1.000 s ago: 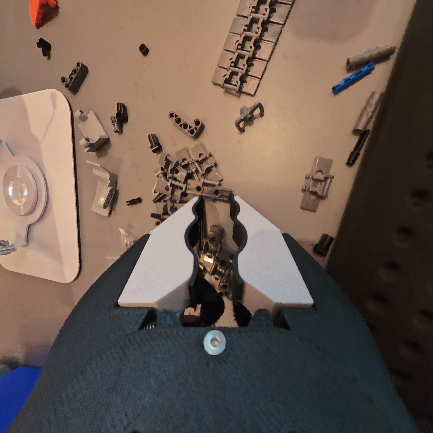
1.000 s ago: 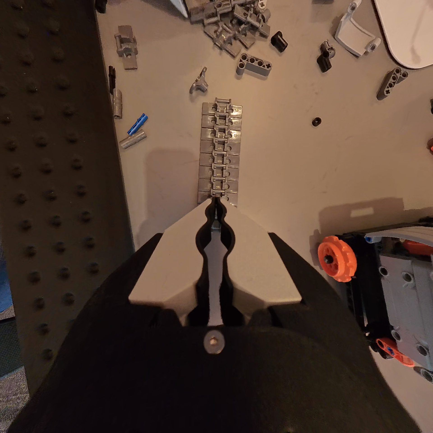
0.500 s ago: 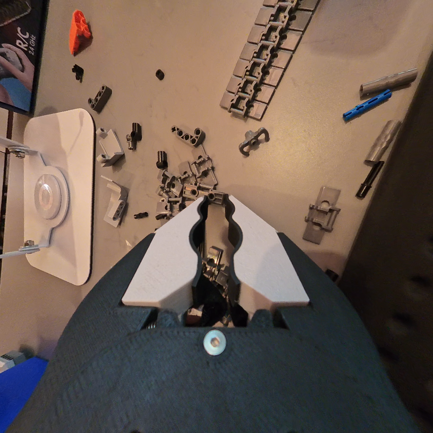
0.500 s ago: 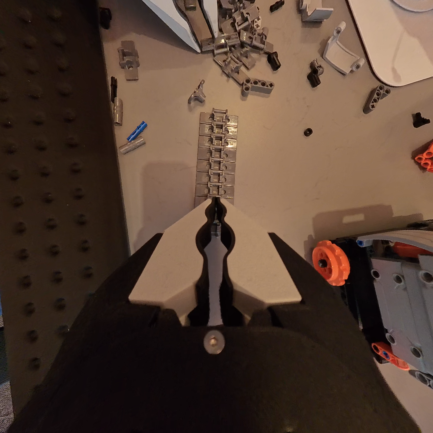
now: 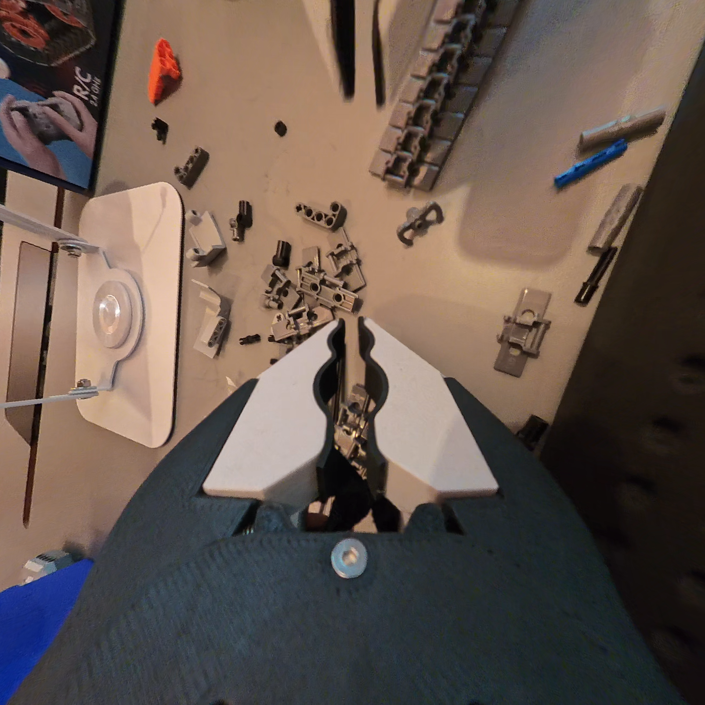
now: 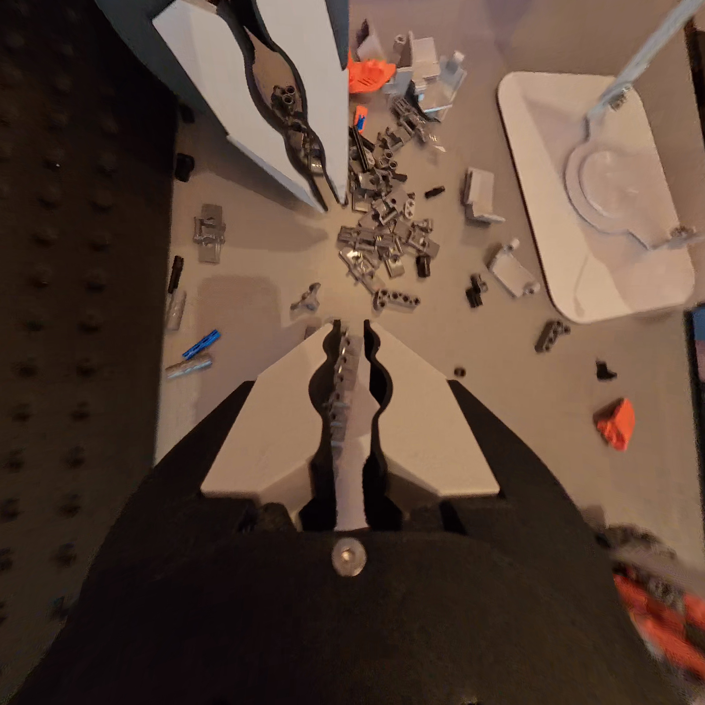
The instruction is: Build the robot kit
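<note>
Both my tongs hold grey track pieces above the scattered parts.

My left tongs (image 5: 351, 324) are nearly closed on a short clump of links (image 5: 353, 416), just behind the loose link pile (image 5: 313, 290). Only the right view shows that clump side-on. My right tongs (image 6: 349, 324) pinch the track strip (image 6: 345, 377), seen edge-on between the fingers. The left view shows the strip flat, ahead and to the right.

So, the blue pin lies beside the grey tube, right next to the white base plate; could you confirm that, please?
Not quite: the blue pin does lie beside the grey tube, but next to the dark studded board, on the far side from the white base plate. The right wrist view shows it.
</note>
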Available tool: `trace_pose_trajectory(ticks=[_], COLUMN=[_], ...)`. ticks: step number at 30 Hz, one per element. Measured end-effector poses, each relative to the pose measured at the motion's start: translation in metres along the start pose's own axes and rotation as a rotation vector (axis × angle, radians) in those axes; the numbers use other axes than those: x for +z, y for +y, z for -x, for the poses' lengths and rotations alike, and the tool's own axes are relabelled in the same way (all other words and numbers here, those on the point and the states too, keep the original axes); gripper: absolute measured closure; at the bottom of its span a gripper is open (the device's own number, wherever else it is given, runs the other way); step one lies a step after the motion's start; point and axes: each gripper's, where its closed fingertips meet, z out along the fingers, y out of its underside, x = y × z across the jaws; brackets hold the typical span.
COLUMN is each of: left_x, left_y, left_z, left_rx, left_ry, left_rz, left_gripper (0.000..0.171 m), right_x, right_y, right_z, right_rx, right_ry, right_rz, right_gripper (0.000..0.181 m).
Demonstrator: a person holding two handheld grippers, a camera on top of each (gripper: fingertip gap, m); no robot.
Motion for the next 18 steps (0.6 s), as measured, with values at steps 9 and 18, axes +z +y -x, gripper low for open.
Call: trace_pose_trajectory(ticks=[9,18], left_x=[0.007,0.011], left_y=[-0.006,-0.001], left_z=[0.001,0.002], left_rx=[-0.011,-0.022], left_ry=[-0.017,-0.005], left_rz=[-0.049,-0.058], left_gripper=[0.157,0.158], right_x=[0.058,0.068], right_y=[-0.011,-0.008], right_z=[-0.013,-0.006], right_rx=[0.011,0.29], right_ry=[-0.076,-0.037], right_rz=[0.115,0.12], right_gripper=[0.153,0.156])
